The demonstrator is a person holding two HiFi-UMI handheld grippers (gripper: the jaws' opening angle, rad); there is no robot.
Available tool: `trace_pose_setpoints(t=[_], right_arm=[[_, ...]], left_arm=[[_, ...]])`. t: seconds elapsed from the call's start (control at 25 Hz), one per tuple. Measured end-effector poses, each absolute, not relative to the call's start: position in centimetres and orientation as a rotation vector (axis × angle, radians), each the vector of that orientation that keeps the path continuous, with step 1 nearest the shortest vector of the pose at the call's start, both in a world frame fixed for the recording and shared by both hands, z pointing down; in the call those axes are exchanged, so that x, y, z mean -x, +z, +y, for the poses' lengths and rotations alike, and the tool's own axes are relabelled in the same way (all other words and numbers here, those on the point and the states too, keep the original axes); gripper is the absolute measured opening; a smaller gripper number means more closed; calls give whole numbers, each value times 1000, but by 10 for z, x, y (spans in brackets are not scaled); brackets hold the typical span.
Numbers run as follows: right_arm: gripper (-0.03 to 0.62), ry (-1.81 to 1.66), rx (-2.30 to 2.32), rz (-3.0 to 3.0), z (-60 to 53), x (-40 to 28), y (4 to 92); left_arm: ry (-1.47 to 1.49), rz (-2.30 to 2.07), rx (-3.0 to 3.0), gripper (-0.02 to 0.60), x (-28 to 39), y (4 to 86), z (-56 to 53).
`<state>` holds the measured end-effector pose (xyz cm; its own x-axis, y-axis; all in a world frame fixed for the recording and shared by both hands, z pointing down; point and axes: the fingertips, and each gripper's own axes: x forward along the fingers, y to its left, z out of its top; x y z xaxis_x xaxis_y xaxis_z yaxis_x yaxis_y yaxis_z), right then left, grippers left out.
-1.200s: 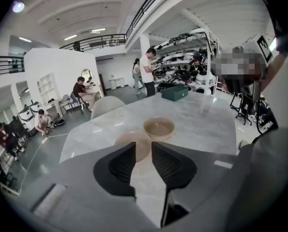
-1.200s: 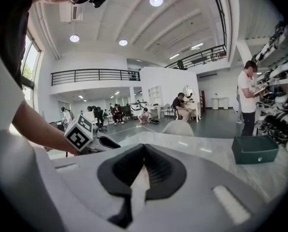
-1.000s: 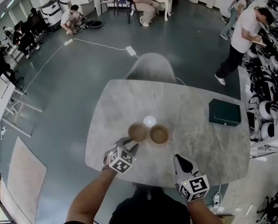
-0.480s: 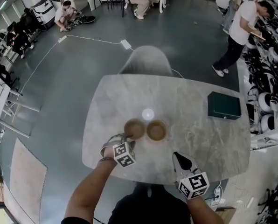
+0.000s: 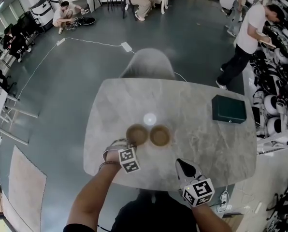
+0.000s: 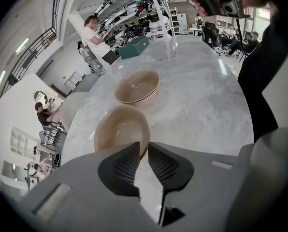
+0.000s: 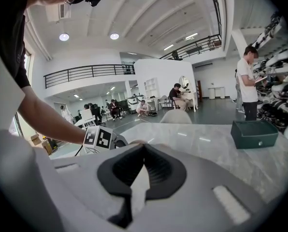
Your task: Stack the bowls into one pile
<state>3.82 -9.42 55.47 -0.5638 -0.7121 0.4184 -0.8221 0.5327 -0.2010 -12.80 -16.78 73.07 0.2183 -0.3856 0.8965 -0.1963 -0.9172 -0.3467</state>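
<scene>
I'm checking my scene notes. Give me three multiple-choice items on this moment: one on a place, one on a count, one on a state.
1. On the table, the green box lies: A) near left B) far right C) dead centre.
2. How many bowls are on the table: A) two B) three C) four.
3. The right gripper is: A) open B) shut on a bowl C) shut, empty.

B: the green box sits far right. A: two stand side by side. C: its jaws meet on nothing.
</scene>
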Motion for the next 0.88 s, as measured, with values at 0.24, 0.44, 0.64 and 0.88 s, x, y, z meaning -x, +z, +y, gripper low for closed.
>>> trace_pose_setpoints(t=[0.24,0.44,0.64,0.88], right_arm=[[3,552,-1243,-2496,-82,-18,552],[3,531,-1271,-2485,-76,-6,544],[3,489,-1327,-2476,-71,0,526],[3,477,-1314,-2493,-60,8,519]], left_arm=[[-1743,574,2340,17,134,721,-168],[-1673,640,2382,15,150,700,-164],[-1562,698,2429,15,158,664,-155],[-1485,767,2437,15,166,628,-146]])
